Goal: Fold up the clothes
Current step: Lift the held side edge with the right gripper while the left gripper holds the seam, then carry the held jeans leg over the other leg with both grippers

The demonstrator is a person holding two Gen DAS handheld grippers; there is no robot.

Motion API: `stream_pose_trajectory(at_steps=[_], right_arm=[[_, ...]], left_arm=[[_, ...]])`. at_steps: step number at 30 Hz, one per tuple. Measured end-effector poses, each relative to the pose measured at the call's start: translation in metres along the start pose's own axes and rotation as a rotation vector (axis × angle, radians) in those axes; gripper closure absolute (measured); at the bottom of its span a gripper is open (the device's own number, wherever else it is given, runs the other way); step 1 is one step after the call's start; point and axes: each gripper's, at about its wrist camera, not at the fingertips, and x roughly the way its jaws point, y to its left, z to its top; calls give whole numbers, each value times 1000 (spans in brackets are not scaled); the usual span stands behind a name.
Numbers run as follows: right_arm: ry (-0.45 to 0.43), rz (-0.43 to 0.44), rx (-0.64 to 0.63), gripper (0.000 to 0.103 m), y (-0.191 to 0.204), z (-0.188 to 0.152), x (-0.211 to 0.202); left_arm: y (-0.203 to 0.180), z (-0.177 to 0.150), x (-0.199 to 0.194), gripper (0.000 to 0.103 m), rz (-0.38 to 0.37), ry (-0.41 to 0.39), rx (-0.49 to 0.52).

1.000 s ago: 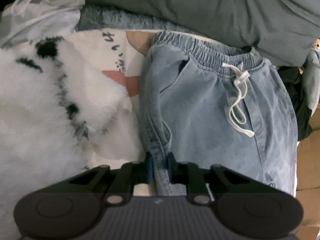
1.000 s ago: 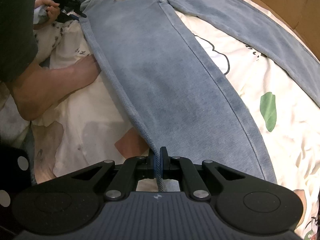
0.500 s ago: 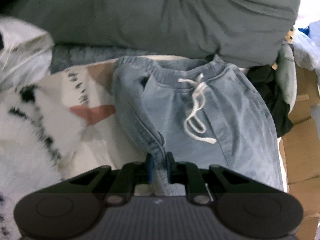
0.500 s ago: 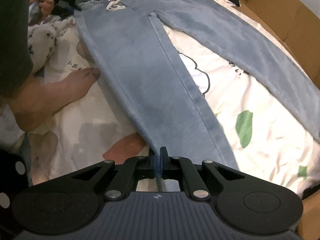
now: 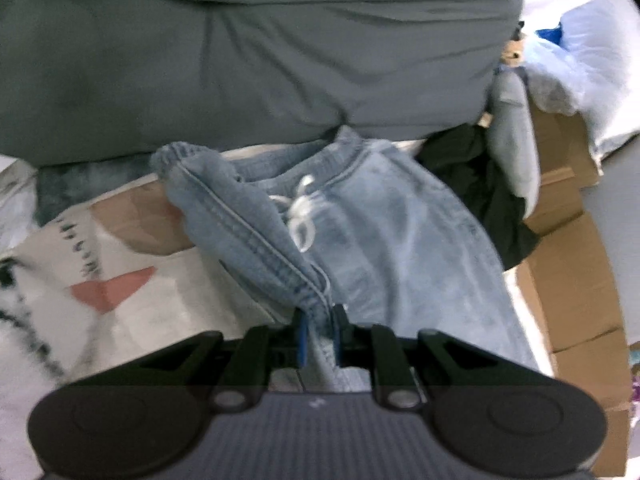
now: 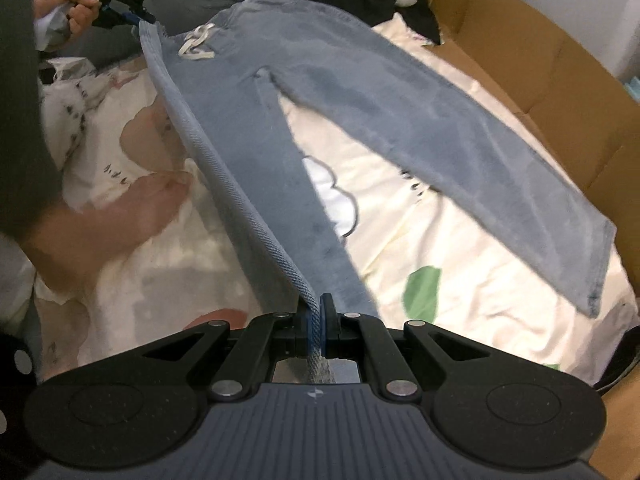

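Where the left wrist view looks down, the left gripper (image 5: 319, 330) has its jaws clamped on the side seam of the blue trousers (image 5: 384, 240) just below the elastic waistband, and the cloth rises from the bedsheet (image 5: 132, 280) in a soft ridge. The white drawstring (image 5: 302, 216) lies loose on the front. A grey pillow (image 5: 248, 52) fills the top of this view, dark clothing (image 5: 480, 188) is bunched at the trousers' far side, and cardboard boxes (image 5: 568, 280) stand to the right.

In the right wrist view, the right gripper (image 6: 316, 330) is pinched tight on the outer seam of the near leg, low down by the hem, while the left gripper (image 6: 120, 12) holds the waist corner far off; the seam runs taut between them. The far leg lies flat on the patterned sheet. A person's bare foot (image 6: 120, 216) rests on the sheet beside the lifted edge.

The fabric looks soft, limp and fairly light, a washed denim-like weave that sags wherever it is not held; seams and waistband seem the firmest places to grip. The bed gives a soft, yielding surface, hemmed in by cardboard on the right.
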Motion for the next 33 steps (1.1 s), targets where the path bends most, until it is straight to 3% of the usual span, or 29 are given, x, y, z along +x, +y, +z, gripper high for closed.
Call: stream_pose_trajectory(at_steps=[11, 21, 33], right_arm=[[31, -84, -11, 102, -27, 43, -21], [-16, -124, 4, 102, -57, 66, -19], [-54, -188, 111, 102, -108, 89, 1]], left_arm=[[-33, 26, 3, 91, -89, 9, -9], [-53, 39, 5, 91, -77, 2, -13], [-105, 52, 43, 92, -109, -25, 26]])
